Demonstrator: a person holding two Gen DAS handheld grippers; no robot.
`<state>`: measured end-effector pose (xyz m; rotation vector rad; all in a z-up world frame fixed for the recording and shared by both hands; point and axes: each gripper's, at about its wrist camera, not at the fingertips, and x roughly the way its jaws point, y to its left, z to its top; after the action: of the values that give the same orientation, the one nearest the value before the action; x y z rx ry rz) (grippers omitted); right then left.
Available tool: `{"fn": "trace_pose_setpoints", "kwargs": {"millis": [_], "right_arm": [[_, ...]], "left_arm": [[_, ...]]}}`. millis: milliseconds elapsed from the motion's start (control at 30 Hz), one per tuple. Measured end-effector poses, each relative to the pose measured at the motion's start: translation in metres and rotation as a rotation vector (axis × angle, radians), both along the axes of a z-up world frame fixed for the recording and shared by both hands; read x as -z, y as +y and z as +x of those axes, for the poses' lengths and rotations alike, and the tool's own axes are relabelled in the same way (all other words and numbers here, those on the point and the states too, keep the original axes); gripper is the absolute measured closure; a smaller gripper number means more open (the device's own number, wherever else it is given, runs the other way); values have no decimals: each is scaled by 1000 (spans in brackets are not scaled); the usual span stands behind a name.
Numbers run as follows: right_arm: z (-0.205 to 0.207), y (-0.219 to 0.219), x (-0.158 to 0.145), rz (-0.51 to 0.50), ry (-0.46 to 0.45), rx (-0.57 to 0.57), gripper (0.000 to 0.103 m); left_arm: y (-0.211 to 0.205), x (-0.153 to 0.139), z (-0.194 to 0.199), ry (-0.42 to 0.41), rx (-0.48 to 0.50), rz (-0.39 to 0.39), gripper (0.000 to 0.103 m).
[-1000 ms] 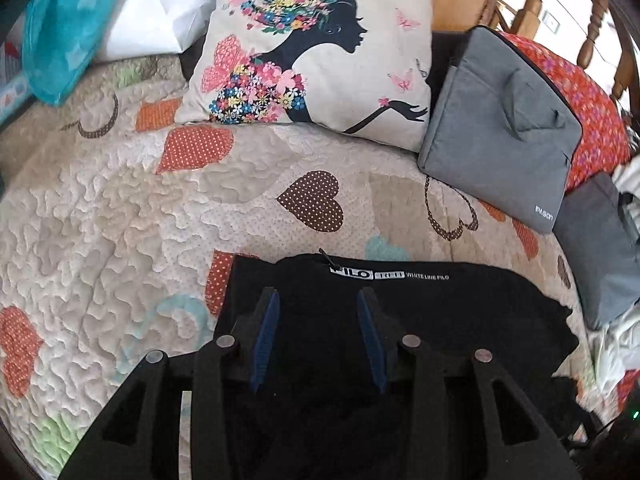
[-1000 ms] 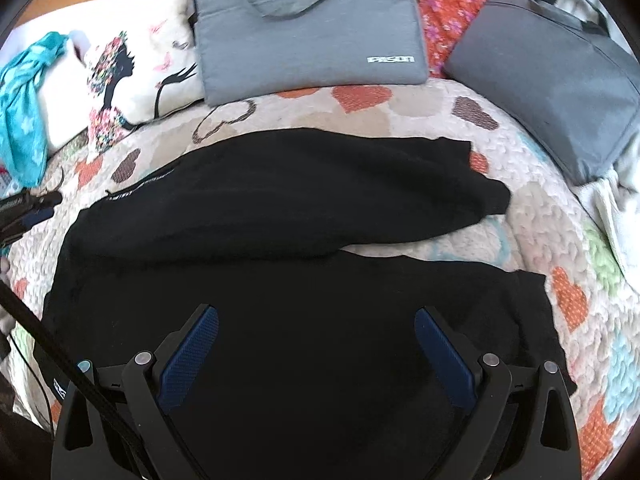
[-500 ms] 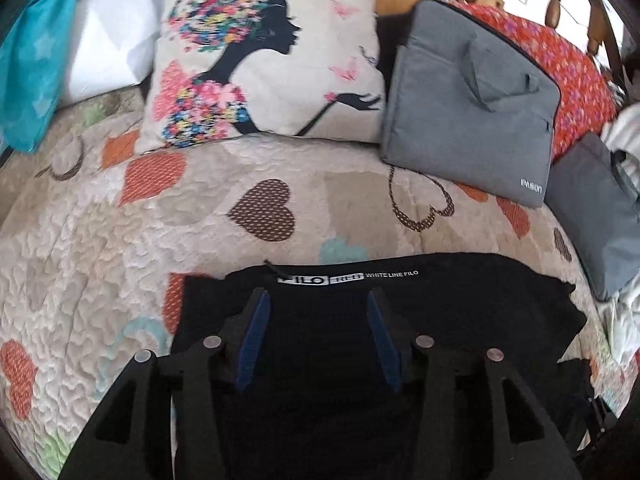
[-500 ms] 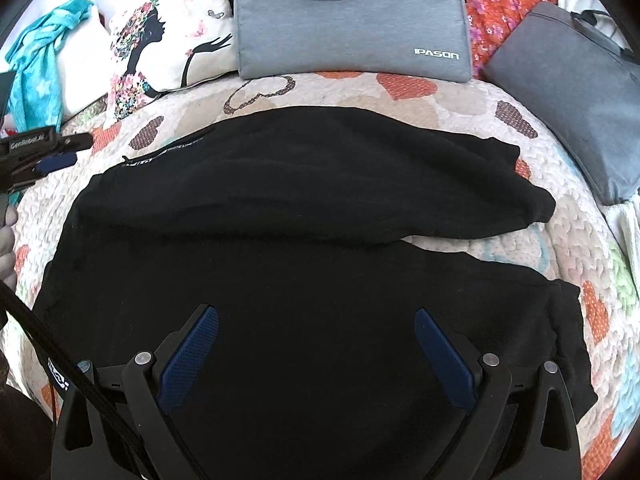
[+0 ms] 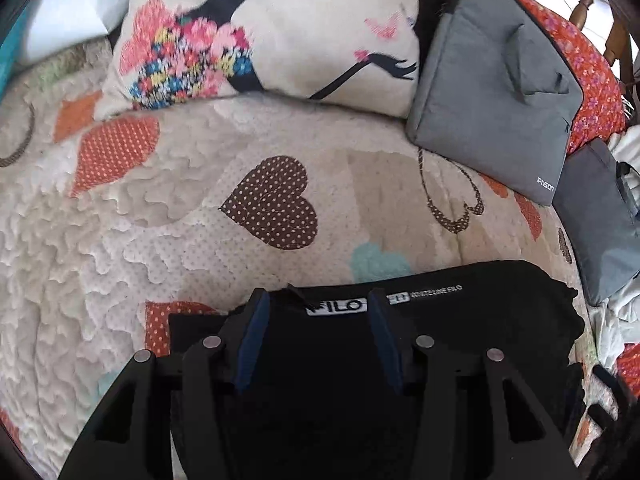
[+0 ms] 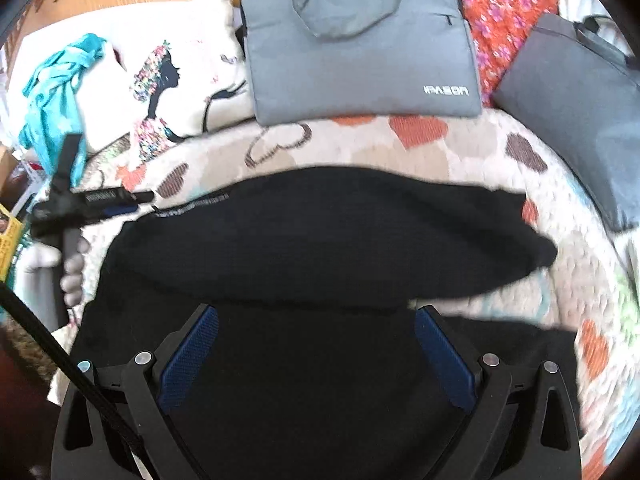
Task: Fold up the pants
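Observation:
Black pants lie flat on the heart-patterned quilt, with one leg folded over the other. Their waistband, with a white logo label, lies toward the left. My left gripper is open, its blue pads over the waistband with the label between them. It also shows in the right wrist view at the pants' left end. My right gripper is wide open and empty, low over the near leg of the pants.
A printed pillow and a grey laptop bag lie at the head of the bed. A second grey bag lies at the right, a teal cloth at the left. A red floral cushion lies behind the bags.
My left gripper has moved forward, so its pads now reach the waistband edge. My right gripper has moved in lower over the pants. The pants lie as before.

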<state>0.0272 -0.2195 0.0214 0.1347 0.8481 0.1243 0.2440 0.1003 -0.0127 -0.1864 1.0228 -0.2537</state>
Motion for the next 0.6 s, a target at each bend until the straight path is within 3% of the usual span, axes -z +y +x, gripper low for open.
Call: {"fn": "trace_pose_setpoints", "kwargs": {"millis": [167,200,300,433,600], "right_arm": [[49,-21,-9,-141,2,-31,2],[62,-26,-9,-166,9,-35,2],[106,-39,0,-218,49,-57,3],[147,-45,13,-234,101,-110,3],[179,-37,39,-241,175,-190,3]], "left_arm": [[-7,14,16,35,35,-3,53],[-10,16,19,-28,39,-13,53],[-14,21,28,-12,54,-26,44],[-19,24,33,-1,111,-43,31],[-24,25,34,-11,160,-44,25]]}}
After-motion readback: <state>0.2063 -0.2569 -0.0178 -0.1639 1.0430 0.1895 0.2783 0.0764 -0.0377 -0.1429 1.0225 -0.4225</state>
